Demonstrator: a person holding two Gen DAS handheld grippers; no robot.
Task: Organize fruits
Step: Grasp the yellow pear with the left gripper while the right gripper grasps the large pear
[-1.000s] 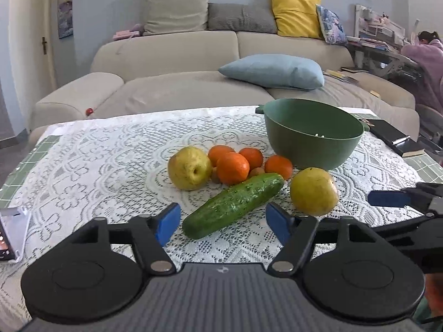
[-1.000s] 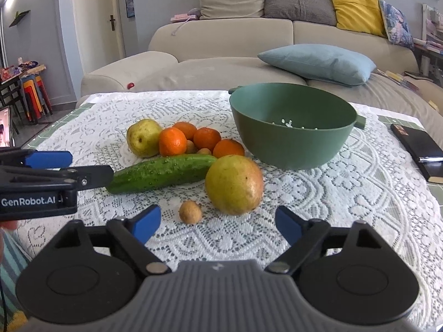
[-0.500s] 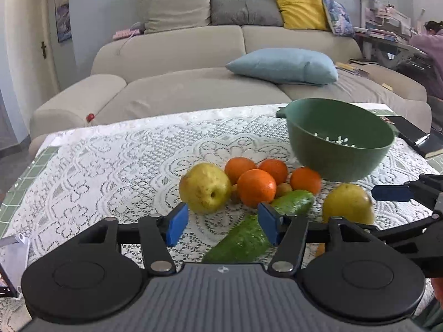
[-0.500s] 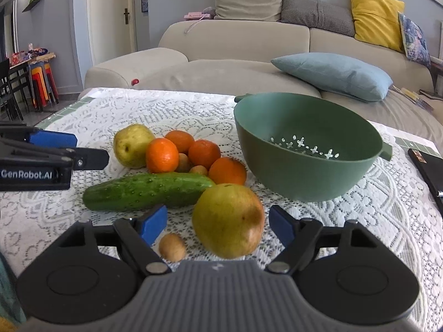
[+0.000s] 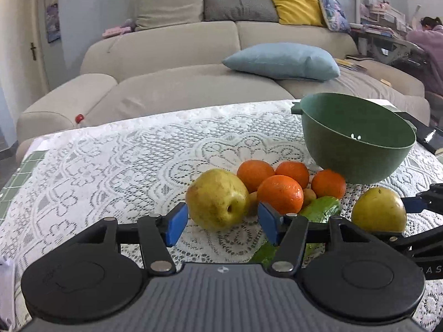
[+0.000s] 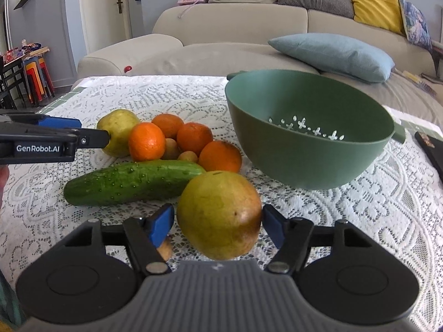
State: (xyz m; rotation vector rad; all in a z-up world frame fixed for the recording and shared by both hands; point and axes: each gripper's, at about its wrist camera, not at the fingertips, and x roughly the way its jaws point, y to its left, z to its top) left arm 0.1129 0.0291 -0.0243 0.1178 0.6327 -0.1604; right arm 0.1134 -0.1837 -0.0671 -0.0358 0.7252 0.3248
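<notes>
1. Fruits all lie on the desk (image 6: pixel 346 221); the green bowl (image 6: pixel 304 149), at two o'clock of them, holds none.
2. Left claw (image 5: pixel 220 225) is opening, astride the left pear (image 5: pixel 217 199), pads clear.
3. Right claw (image 6: pixel 217 228) is closing around the right pear (image 6: pixel 218 213), not yet pressing it.
4. Oranges (image 6: pixel 146 141) and cucumber (image 6: pixel 133 181) wait untouched.

Beyond my desk (image 5: pixel 110 166), a beige sofa (image 5: pixel 171 55) fills twelve o'clock under a grey-blue wall (image 5: pixel 97 5), a door (image 6: pixel 121 5) at eleven.
</notes>
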